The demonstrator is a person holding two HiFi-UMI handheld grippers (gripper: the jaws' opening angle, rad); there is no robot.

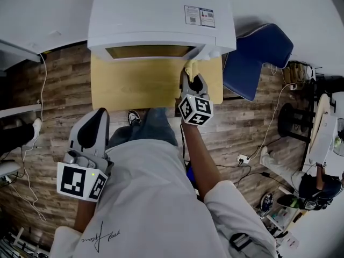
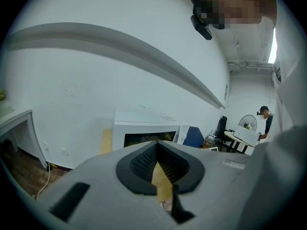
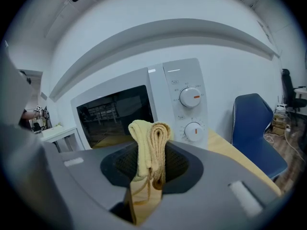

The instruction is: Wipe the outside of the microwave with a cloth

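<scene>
Cloth (image 3: 149, 145) lengthwise along jaws, toward microwave (image 3: 165, 104)

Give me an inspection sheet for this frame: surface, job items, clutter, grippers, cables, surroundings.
Surface: wooden table, bare in front of the appliance.
Job's things: white microwave, door shut; folded yellow cloth, close to the microwave's front, contact cannot be told.
Clutter: nothing seen on the table.
Grippers: right gripper shut on the cloth, at the control-panel side; left gripper shut, with nothing in it, held back over the floor.
Cables: white cable on the floor at left; another runs to a power strip at right.
Surroundings: blue chair beside the table; wood-pattern floor.
</scene>
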